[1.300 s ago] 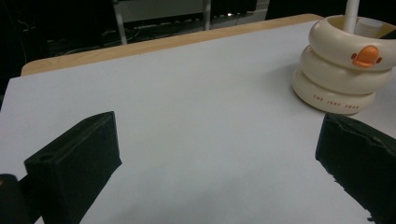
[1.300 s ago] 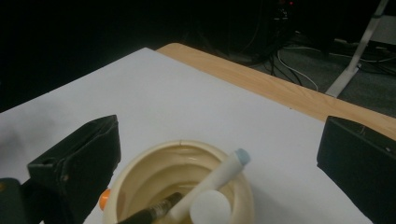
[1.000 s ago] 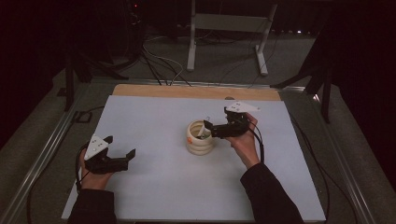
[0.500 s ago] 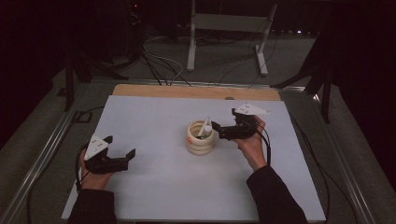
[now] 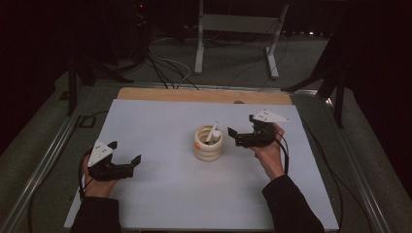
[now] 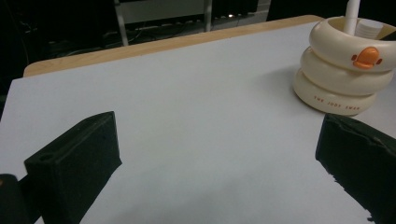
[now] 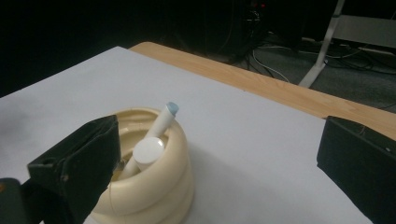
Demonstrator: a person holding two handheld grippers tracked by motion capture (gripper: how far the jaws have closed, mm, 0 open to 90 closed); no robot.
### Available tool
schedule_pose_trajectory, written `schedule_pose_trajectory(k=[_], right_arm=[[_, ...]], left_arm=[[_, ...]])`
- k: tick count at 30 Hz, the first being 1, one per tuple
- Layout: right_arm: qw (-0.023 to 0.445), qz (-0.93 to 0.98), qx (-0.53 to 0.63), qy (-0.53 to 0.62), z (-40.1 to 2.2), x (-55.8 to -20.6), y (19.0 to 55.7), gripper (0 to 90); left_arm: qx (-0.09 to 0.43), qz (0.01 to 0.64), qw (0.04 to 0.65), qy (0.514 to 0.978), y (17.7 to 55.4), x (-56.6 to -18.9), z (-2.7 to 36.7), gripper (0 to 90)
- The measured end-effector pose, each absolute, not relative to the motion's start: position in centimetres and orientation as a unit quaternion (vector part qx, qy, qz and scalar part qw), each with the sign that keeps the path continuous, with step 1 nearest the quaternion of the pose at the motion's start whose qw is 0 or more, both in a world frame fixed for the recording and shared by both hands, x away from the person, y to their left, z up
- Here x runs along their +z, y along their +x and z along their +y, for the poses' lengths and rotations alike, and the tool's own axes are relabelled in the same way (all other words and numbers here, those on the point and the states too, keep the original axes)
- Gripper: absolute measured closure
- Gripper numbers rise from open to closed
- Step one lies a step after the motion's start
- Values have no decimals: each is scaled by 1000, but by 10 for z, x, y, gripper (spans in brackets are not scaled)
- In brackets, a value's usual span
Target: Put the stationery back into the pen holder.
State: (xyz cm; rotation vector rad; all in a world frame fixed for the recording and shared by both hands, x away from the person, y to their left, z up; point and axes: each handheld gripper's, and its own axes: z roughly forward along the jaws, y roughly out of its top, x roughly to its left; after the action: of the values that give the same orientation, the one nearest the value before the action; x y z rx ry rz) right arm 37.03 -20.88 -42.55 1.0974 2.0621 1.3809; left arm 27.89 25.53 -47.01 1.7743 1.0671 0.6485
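A cream holder (image 5: 208, 145) made of stacked rings, with an orange duck beak on its side (image 6: 343, 70), stands in the middle of the white table top. Inside it lean a white pen with a blue tip (image 7: 163, 119) and a white round-capped item (image 7: 148, 151). My right gripper (image 5: 234, 137) hovers just right of the holder, open, with nothing between its jaws (image 7: 217, 168). Near the front left, my left gripper (image 5: 125, 153) rests low and open, also holding nothing (image 6: 217, 172), well apart from the holder.
The white sheet (image 5: 165, 194) covers the table, with a wooden strip (image 5: 204, 95) along the far edge. Beyond it are floor cables and a white metal stand (image 5: 233, 29). A metal rail (image 5: 43, 165) runs along the left side.
My right gripper has drawn back to the right, away from the holder's rim, leaving the pen standing in it. The left gripper has stayed put.
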Motion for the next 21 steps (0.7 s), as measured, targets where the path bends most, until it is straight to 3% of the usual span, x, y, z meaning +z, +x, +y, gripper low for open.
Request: schedule_pose_trajectory(k=[21], right_arm=[[219,731,494,417,-240,-431,355,2]], left_arm=[[264,436,467,723,279,-470,255,2]])
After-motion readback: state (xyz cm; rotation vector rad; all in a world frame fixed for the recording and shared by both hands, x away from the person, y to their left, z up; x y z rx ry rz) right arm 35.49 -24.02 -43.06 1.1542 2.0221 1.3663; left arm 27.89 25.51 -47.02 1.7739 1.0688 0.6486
